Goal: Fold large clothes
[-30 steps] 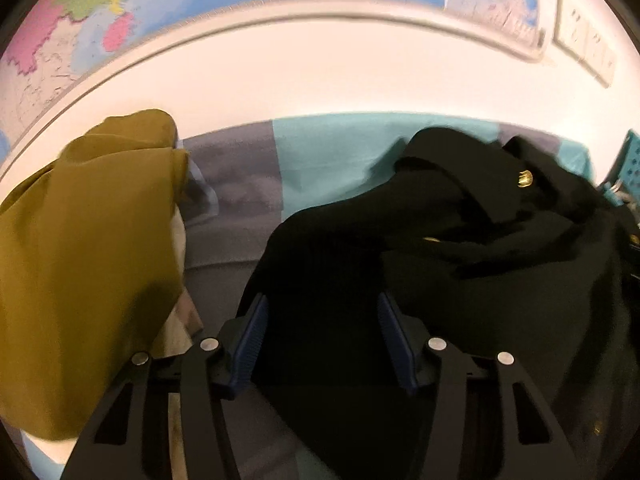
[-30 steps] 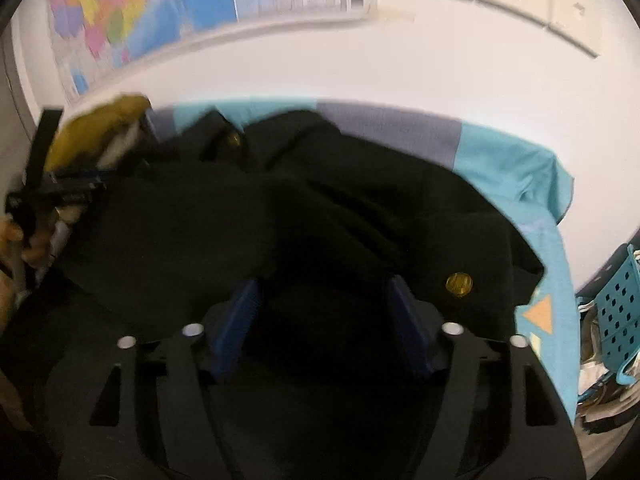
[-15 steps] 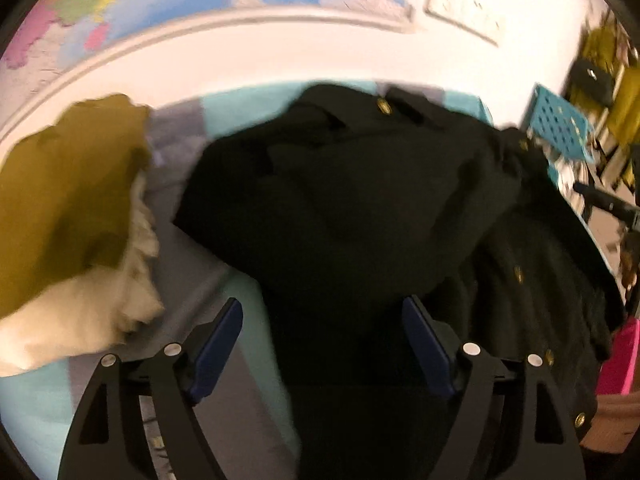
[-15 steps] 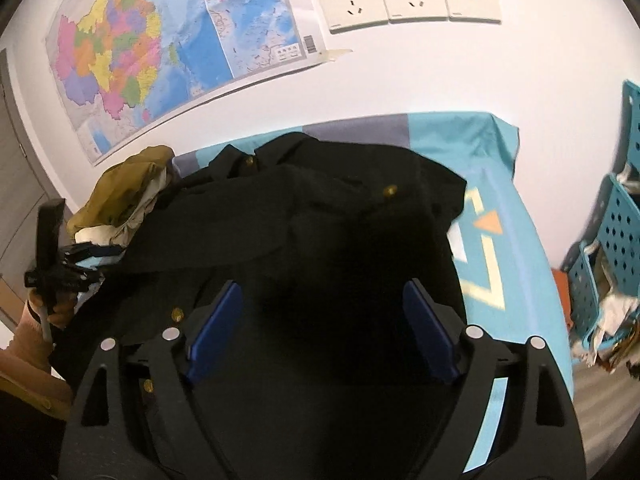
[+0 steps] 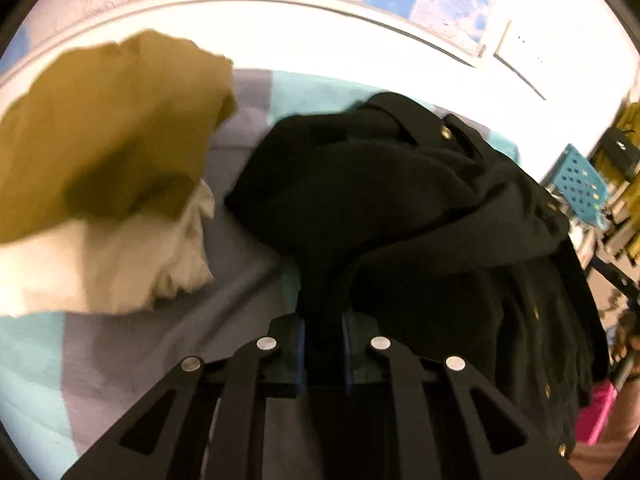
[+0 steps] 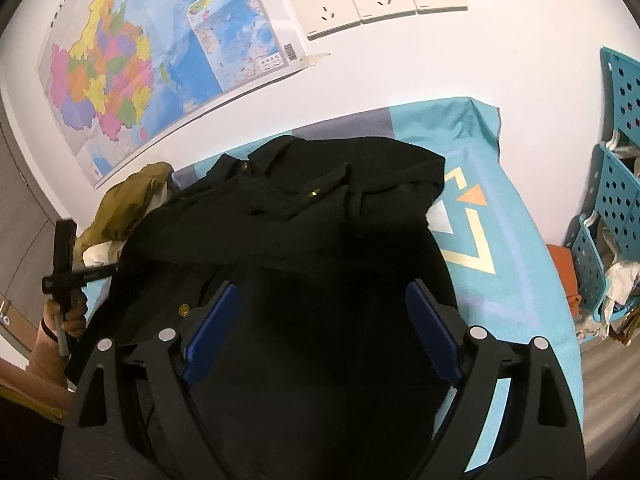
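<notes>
Just closing, left hand-held gripper (image 5: 323,354) pinches black coat (image 5: 400,208) between its pads.

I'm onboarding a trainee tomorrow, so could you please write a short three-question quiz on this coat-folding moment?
1. True or false: the left gripper is shut on a fold of the black coat.
2. Multiple choice: the right gripper's jaws are A) pinched on the coat, B) wide apart above it, C) holding the olive garment.
3. Fill in: on the wall above the bed hang a map and three ____ plates.

Key: 1 true; 2 B; 3 white socket and switch.
</notes>
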Tool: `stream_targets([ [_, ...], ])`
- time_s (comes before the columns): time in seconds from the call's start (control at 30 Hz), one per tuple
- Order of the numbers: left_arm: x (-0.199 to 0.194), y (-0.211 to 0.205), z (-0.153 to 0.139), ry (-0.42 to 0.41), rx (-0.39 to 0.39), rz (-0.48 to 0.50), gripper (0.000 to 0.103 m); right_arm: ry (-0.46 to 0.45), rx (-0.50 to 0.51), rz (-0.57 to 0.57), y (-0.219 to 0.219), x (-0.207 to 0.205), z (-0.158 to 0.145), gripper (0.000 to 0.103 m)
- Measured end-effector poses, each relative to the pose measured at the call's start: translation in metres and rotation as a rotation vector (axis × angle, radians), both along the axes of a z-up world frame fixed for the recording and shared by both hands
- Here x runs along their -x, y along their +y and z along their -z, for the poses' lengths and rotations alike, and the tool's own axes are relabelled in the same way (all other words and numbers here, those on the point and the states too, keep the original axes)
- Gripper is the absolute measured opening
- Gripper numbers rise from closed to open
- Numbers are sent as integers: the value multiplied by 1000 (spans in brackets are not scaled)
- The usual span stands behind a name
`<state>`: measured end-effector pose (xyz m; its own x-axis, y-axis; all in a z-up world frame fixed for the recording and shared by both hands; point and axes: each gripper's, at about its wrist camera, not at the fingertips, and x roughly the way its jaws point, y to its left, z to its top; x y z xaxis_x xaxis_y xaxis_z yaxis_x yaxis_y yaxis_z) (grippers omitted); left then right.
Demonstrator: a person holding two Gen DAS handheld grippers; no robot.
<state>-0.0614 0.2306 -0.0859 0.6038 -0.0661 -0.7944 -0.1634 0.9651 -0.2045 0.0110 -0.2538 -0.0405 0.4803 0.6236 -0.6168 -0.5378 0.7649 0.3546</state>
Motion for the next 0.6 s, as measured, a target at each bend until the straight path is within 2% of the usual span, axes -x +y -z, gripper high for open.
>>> stream_targets([
  [0.03,0,-4,2,5,-14,12,19,6,-1,2,-2,-1,1,85],
  [0.07,1,-9,2,4,-32,20,26,7,2,10,-2,0,2,85],
  [0.1,2,-12,1,-1,-27,35,40,9,5,15,-3,-1,3,85],
  [0.17,5,-18,-4,-36,-17,78,49,5,6,13,-3,0,2,85],
  [0.33,7,-21,-15,-64,-52,91,56,-21,1,-3,12,-12,-6,85],
  [0.43,2,-22,-12,-32,-75,80,60,-32,12,-15,30,-29,-6,83],
  [0.53,2,-24,-9,-20,-63,76,61,27,22,-27,47,-52,7,67],
  [0.57,6,-25,-9,-22,-63,73,65,49,36,-28,52,-58,12,54],
  [0.6,6,-23,-8,-24,-64,70,68,65,66,-25,57,-64,18,38],
])
